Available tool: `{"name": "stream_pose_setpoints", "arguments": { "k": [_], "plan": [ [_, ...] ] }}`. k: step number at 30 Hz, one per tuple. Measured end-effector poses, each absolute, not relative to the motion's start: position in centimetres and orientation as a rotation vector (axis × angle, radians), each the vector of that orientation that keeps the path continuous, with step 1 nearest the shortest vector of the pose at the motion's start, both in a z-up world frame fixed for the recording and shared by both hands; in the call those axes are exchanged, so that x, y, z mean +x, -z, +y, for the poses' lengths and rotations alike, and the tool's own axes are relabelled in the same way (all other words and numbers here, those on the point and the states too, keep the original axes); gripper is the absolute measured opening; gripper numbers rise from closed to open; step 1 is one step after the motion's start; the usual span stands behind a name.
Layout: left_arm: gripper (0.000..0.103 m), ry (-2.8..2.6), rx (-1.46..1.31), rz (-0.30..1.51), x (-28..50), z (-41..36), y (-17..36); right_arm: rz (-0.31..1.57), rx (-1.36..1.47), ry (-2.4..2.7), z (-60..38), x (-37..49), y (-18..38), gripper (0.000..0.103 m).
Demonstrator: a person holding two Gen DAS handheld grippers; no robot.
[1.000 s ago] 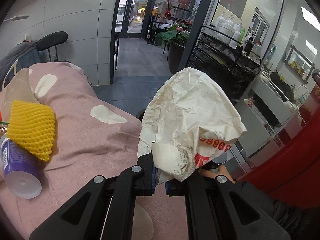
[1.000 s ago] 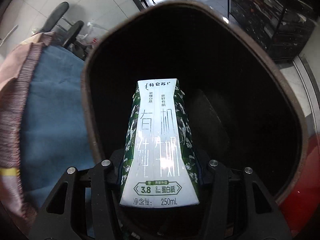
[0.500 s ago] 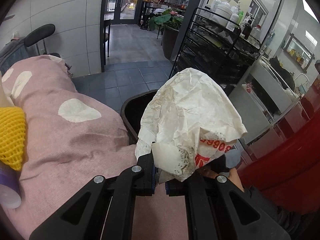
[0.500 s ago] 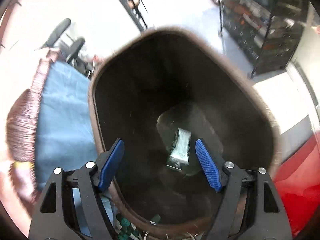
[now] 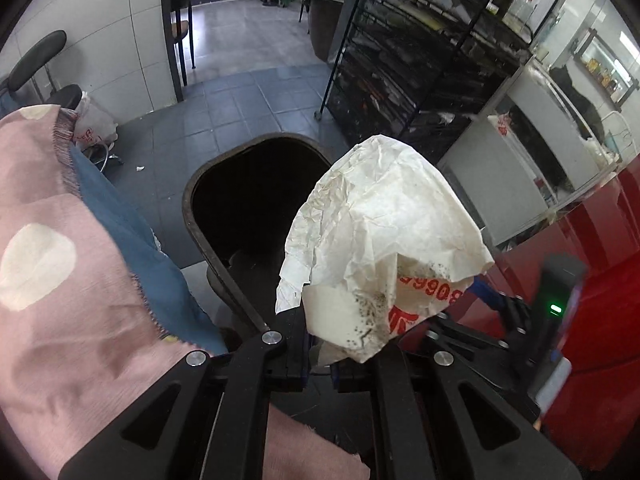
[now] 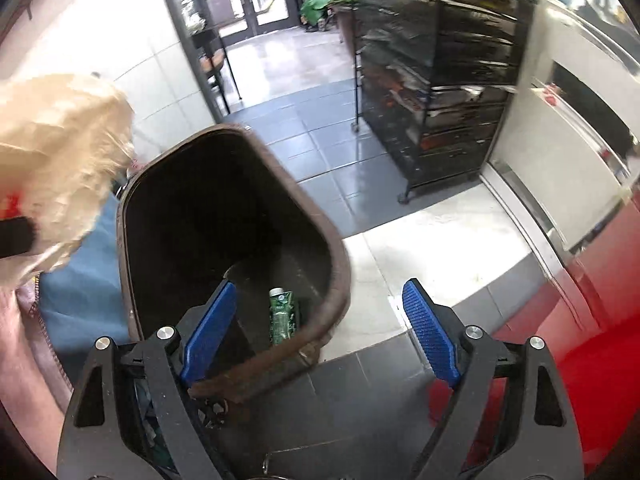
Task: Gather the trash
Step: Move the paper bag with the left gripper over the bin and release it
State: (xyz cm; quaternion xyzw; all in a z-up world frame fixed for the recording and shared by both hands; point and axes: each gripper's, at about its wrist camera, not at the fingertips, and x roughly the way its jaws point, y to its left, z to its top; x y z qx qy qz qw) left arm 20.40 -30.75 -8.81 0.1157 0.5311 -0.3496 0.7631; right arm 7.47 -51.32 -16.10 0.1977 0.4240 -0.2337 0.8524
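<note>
My left gripper is shut on a crumpled white paper bag with red print, held above the near rim of a dark brown trash bin. The bag also shows in the right wrist view at the left edge. My right gripper is open and empty, above the bin's near right rim. A green milk carton lies on the bin's bottom. The right gripper shows in the left wrist view at the right.
A pink cloth with pale spots over a blue cloth covers the table to the left of the bin. A black wire rack stands on the tiled floor beyond. A red surface is on the right. A chair stands far left.
My right gripper opened and dropped the milk carton into the bin, then drew back to the right. My left gripper carried the paper bag from over the table to over the bin.
</note>
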Motion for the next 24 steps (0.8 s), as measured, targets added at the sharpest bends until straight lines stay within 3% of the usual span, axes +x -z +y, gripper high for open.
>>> {"name": "stream_pose_setpoints", "arguments": {
  "k": [6, 9, 10, 11, 16, 24],
  "plan": [
    [0.007, 0.75, 0.29, 1.239, 21.5, -33.0, 10.7, 0.878, 0.417, 0.52, -52.1, 6.1, 15.8, 0.085],
    [0.015, 0.724, 0.296, 1.24, 21.8, -33.2, 11.3, 0.874, 0.405, 0.532, -52.2, 5.9, 16.1, 0.085],
    [0.035, 0.721, 0.298, 1.238, 21.8, -33.1, 11.5, 0.878, 0.407, 0.531, -52.2, 5.8, 16.2, 0.085],
    [0.064, 0.721, 0.3, 1.234, 21.7, -33.1, 11.5, 0.878, 0.413, 0.527, -52.1, 5.8, 16.2, 0.085],
    [0.085, 0.753, 0.31, 1.164, 21.1, -33.0, 10.8, 0.873, 0.412, 0.528, -52.3, 5.8, 16.2, 0.089],
    [0.086, 0.787, 0.318, 1.083, 20.5, -32.8, 9.3, 0.859, 0.416, 0.502, -51.6, 5.7, 15.6, 0.09]
  ]
}}
